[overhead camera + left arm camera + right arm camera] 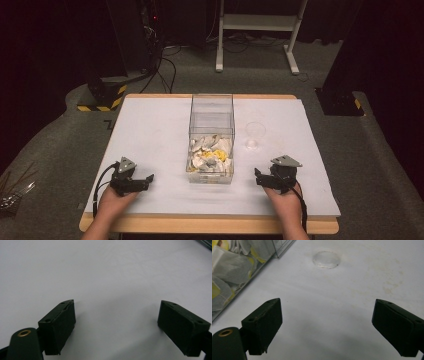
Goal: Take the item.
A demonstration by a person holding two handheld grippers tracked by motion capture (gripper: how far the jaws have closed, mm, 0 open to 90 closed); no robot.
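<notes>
A clear plastic box (211, 135) stands in the middle of the white table (150, 125), its near half heaped with white and yellow tea bags (211, 152). To its right is a clear plastic cup (254, 134); the right gripper view looks at the cup's base (326, 259) and the box's wall with tea bags (229, 267) at upper left. My left gripper (148, 178) rests low on the table at the near left, open and empty (116, 322). My right gripper (258, 177) sits at the near right, open and empty (327, 325).
A white-legged stand (257, 30) and black equipment with cables (145, 45) sit on the floor beyond the table. A yellow-black striped base (102, 97) lies by the far left corner. The table's wooden front edge (210, 225) runs just behind the hands.
</notes>
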